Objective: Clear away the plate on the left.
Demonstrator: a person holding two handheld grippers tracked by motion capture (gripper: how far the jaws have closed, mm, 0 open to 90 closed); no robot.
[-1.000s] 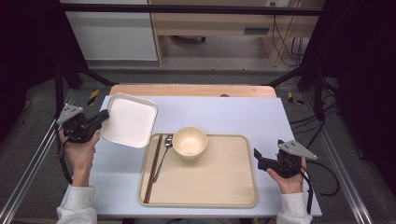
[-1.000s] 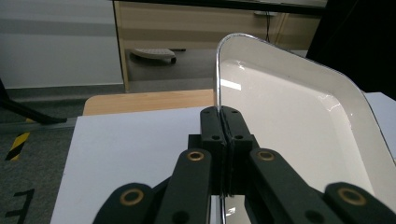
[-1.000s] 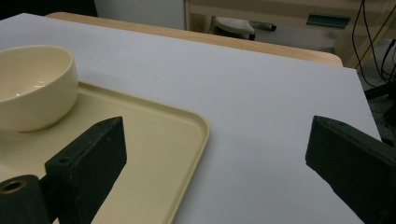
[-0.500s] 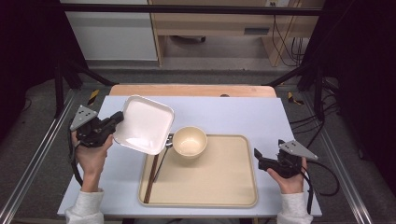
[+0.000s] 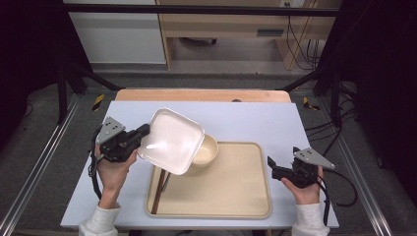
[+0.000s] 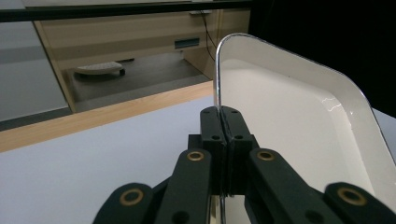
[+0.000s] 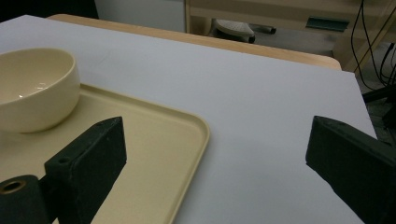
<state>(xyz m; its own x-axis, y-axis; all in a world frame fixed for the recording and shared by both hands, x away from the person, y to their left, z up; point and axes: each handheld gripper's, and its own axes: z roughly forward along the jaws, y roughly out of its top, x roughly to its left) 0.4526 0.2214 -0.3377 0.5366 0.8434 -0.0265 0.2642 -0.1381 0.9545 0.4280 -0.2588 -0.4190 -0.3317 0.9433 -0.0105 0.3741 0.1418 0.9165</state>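
Nearest the person, a beige tray (image 5: 231, 196) lies on the pale table (image 5: 255, 120), with dark chopsticks (image 5: 158, 189) along its left side. At the tray's right, the right gripper (image 5: 270, 162) rests with jaws spread wide, empty. The left gripper (image 5: 143, 131) pinches the rim of a white square plate (image 5: 171, 140), held tilted above a cream bowl (image 5: 206, 152) at the tray's far left corner.

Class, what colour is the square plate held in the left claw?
White plate, clearest in the high view.
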